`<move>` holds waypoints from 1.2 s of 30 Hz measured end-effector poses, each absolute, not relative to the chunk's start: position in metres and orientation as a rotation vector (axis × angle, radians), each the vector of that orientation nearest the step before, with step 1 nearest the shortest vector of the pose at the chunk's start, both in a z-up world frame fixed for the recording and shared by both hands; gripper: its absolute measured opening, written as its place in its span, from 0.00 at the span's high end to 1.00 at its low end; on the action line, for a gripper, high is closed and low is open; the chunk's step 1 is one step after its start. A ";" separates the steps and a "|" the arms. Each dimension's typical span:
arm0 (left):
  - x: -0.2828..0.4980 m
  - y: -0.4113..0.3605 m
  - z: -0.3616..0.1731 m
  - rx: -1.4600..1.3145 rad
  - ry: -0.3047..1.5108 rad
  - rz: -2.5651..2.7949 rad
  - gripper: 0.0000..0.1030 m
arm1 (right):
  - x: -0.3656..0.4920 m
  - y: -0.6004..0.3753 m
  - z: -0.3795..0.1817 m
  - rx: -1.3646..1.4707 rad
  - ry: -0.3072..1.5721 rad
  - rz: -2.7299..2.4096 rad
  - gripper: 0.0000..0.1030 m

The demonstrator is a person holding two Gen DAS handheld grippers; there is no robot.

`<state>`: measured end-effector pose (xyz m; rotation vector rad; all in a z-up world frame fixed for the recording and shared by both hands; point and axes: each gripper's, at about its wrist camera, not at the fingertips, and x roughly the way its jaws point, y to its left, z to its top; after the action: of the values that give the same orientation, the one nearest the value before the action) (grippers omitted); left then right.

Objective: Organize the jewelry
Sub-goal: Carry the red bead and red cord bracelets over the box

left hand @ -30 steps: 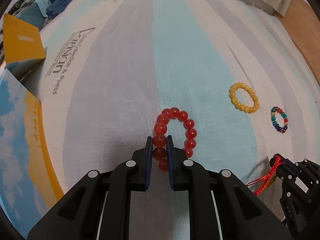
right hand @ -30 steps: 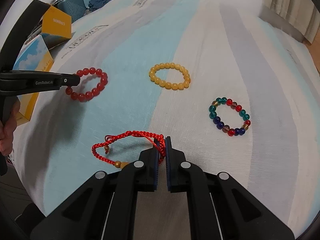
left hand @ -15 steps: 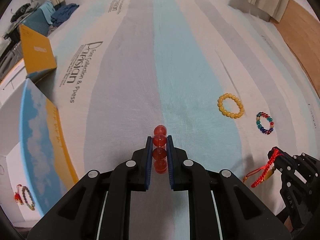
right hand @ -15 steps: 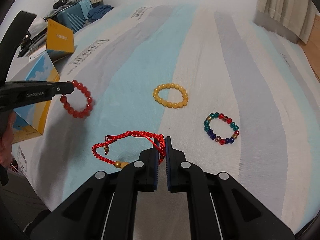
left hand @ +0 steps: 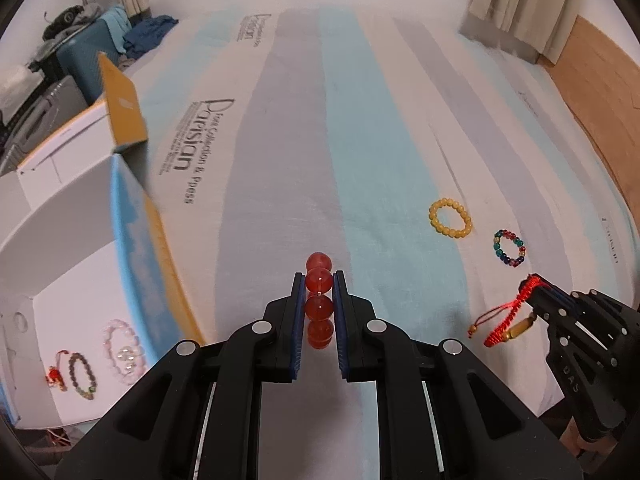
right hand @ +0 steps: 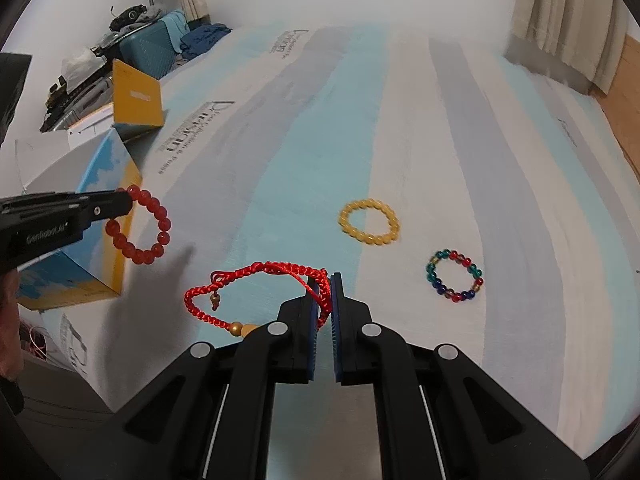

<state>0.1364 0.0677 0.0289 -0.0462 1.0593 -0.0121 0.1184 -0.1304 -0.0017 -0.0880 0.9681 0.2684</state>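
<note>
My left gripper (left hand: 319, 280) is shut on a red bead bracelet (left hand: 319, 304), which hangs off the bed, edge-on between the blue pads. From the right wrist view the same red bead bracelet (right hand: 140, 232) dangles from the left gripper (right hand: 120, 204) near the box corner. My right gripper (right hand: 325, 280) is shut on a red braided cord bracelet (right hand: 256, 280) with gold beads, lifted above the sheet; in the left wrist view this cord bracelet (left hand: 506, 316) hangs from the right gripper (left hand: 536, 288). A yellow bead bracelet (right hand: 369, 226) and a multicoloured bead bracelet (right hand: 454, 276) lie flat on the striped sheet.
An open white box (left hand: 60, 248) with a blue and yellow outer side stands at the bed's left edge; several bracelets (left hand: 120, 350) lie on its floor. Its yellow flap (left hand: 124, 108) sticks up behind. A teal suitcase (right hand: 148, 50) with clothes stands far left. Wooden floor (left hand: 600, 92) shows right of the bed.
Both grippers have risen with their bracelets. The red bead bracelet has left the sheet and now hangs edge-on. The box interior has come into the left wrist view.
</note>
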 end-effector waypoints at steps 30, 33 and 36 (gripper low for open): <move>0.026 0.282 0.111 -0.174 0.963 0.251 0.88 | 0.070 0.111 0.084 -0.217 0.852 0.524 0.95; 0.014 0.306 0.109 -0.193 0.975 0.278 0.88 | 0.064 0.139 0.079 -0.239 0.866 0.556 0.95; 0.006 0.328 0.101 -0.214 1.004 0.310 0.88 | 0.062 0.165 0.070 -0.259 0.906 0.583 0.95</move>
<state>0.0061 0.3282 0.1007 -0.2137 1.0043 0.3097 0.0623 0.1652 0.0703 -0.2591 0.9062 0.5827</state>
